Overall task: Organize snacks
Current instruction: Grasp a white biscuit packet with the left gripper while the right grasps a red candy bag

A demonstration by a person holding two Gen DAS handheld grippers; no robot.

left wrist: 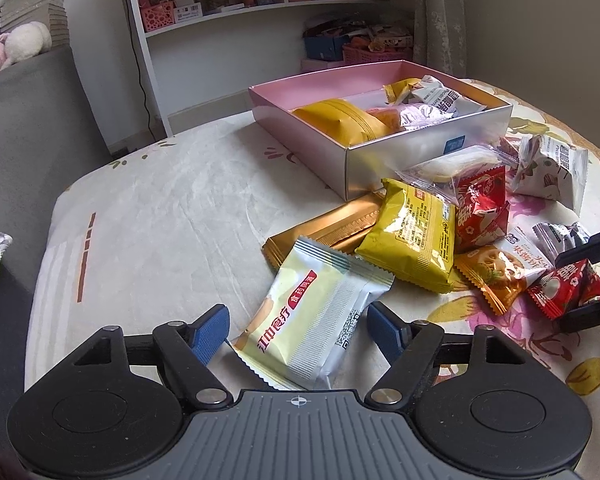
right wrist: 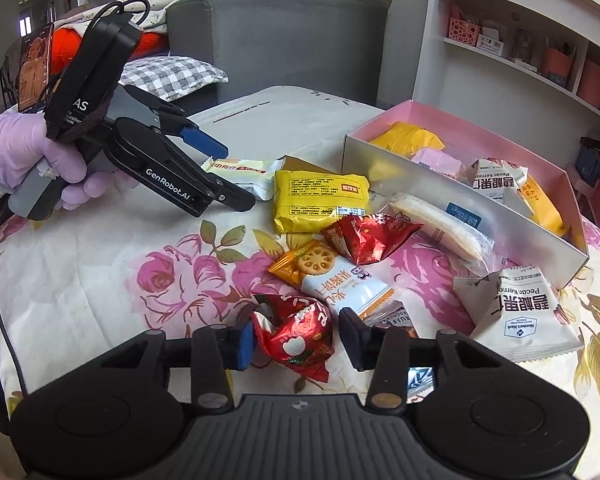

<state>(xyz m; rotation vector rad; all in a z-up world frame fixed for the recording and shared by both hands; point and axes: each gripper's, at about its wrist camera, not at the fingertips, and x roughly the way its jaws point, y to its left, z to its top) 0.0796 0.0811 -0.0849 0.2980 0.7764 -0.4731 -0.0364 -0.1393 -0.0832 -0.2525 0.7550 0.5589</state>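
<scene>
A pink-lined box (left wrist: 420,148) (right wrist: 500,216) stands on the table with several snack packets inside. Loose packets lie in front of it. My left gripper (left wrist: 298,326) is open, its blue fingers on either side of a pale yellow and white packet (left wrist: 312,316) lying on the cloth; it also shows in the right wrist view (right wrist: 240,172). My right gripper (right wrist: 296,340) is open around a red foil packet (right wrist: 296,340), fingers close to its sides. That packet and the right gripper's fingers show at the right edge of the left wrist view (left wrist: 564,286).
Between the grippers lie a yellow packet (left wrist: 416,232) (right wrist: 320,196), a gold packet (left wrist: 328,228), another red packet (right wrist: 370,236), an orange and white biscuit packet (right wrist: 336,276), a clear-wrapped bun (right wrist: 440,224) and a white pecan packet (right wrist: 524,312). A grey sofa (left wrist: 32,120) and white shelves (left wrist: 260,12) stand behind.
</scene>
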